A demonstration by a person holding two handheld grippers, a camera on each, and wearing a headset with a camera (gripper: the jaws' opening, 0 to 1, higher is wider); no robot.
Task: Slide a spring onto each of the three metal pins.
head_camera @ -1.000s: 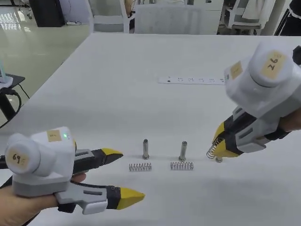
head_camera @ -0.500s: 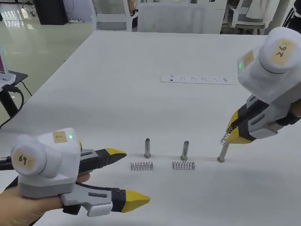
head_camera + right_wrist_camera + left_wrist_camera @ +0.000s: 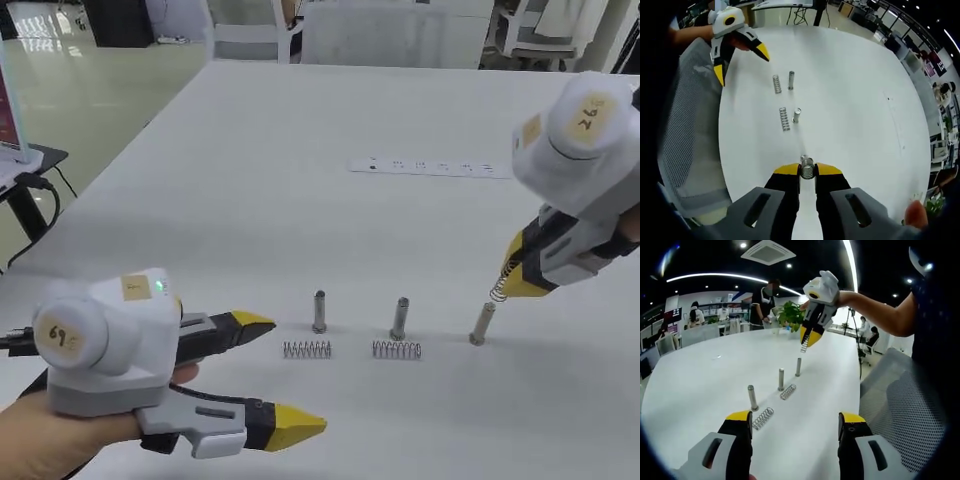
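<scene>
First pin in hand: right gripper (image 3: 511,284) pinches a spring (image 3: 497,291) just above the rightmost pin (image 3: 482,324). Next: line up the coil and lower it. Left gripper (image 3: 295,375) hangs open, idle.

My two handheld units, a matched pair

My left gripper (image 3: 285,375) and right gripper (image 3: 512,283) have white-and-grey plastic housings and black jaws with yellow tips. The left carries a round tan "69" sticker (image 3: 58,337) and a small green light (image 3: 160,288), the right a round tan "26" sticker (image 3: 592,112). My dark speckled short sleeve (image 3: 932,300) shows too.
</scene>
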